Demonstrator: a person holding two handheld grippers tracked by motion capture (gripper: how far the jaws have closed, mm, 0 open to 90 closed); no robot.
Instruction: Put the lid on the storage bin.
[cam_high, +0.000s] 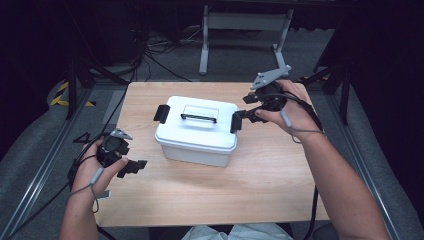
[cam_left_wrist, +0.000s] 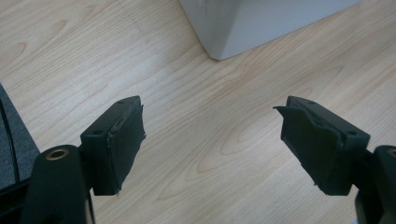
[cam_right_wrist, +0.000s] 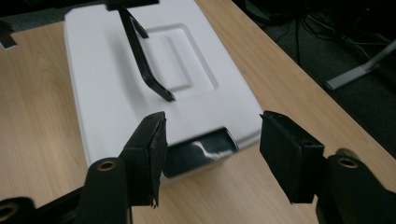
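A white plastic box (cam_high: 196, 131) with a black carry handle (cam_high: 198, 118) on its lid stands in the middle of the wooden table (cam_high: 270, 175). It has a black latch on its left end (cam_high: 160, 113) and one on its right end (cam_high: 235, 121). My right gripper (cam_high: 246, 113) is open at the right latch (cam_right_wrist: 198, 150), its jaws on either side of it and slightly above. My left gripper (cam_high: 134, 166) is open over bare wood, to the front left of the box (cam_left_wrist: 261, 21), holding nothing.
Beyond the table's far edge stands a grey metal frame (cam_high: 245, 22) amid loose cables (cam_high: 150, 50) on the floor. Yellow-and-black tape (cam_high: 62, 95) marks the floor at the left. A metal rail (cam_high: 40, 170) runs along the table's left side.
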